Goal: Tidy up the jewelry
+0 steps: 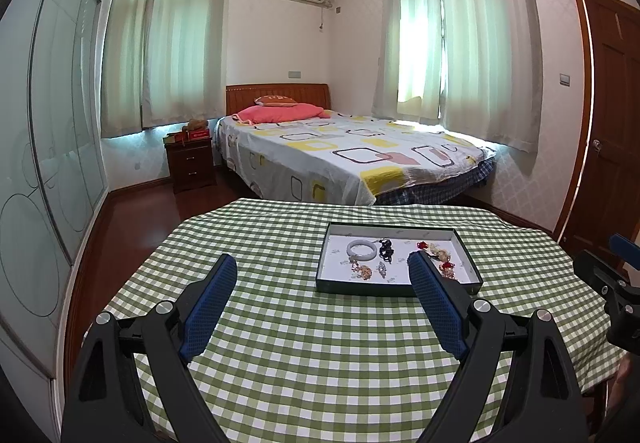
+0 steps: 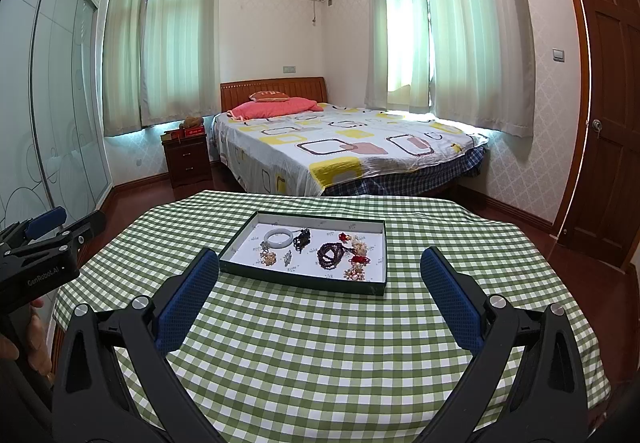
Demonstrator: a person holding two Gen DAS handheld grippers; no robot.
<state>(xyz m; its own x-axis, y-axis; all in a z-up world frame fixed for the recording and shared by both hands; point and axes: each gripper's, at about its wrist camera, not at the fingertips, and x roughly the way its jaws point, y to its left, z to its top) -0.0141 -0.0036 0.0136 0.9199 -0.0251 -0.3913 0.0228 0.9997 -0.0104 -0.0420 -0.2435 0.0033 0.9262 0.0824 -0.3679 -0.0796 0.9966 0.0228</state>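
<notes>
Both tools hover above the table (image 2: 320,343), short of the tray (image 2: 236,252), which sits on the checked cloth toward the far edge. The left gripper (image 1: 322,275) stands with jaws wide apart and nothing between them. The right gripper (image 2: 318,269) is likewise spread and empty. All jewelry lies inside the tray: a pale bangle (image 2: 281,238) at far left, a dark charm (image 2: 302,239) just beside it, a bead bracelet (image 2: 331,254) near the middle, red knots (image 2: 357,258) and small pale pieces (image 2: 269,258) scattered around.

Likely hazards:

- Pieces lie close together, some touching. Broad pads closing on one item probably catch a neighbour's cord and drag it along.
- The bangle looks hard and smooth. A grip off its rim can let it slip and strike the tray wall or the table.
- The tray is light and shallow. A fingertip catching its rim may shove or tip it, spilling the contents.
- The bead bracelet is coiled; lifting one strand can uncoil or tangle it.
</notes>
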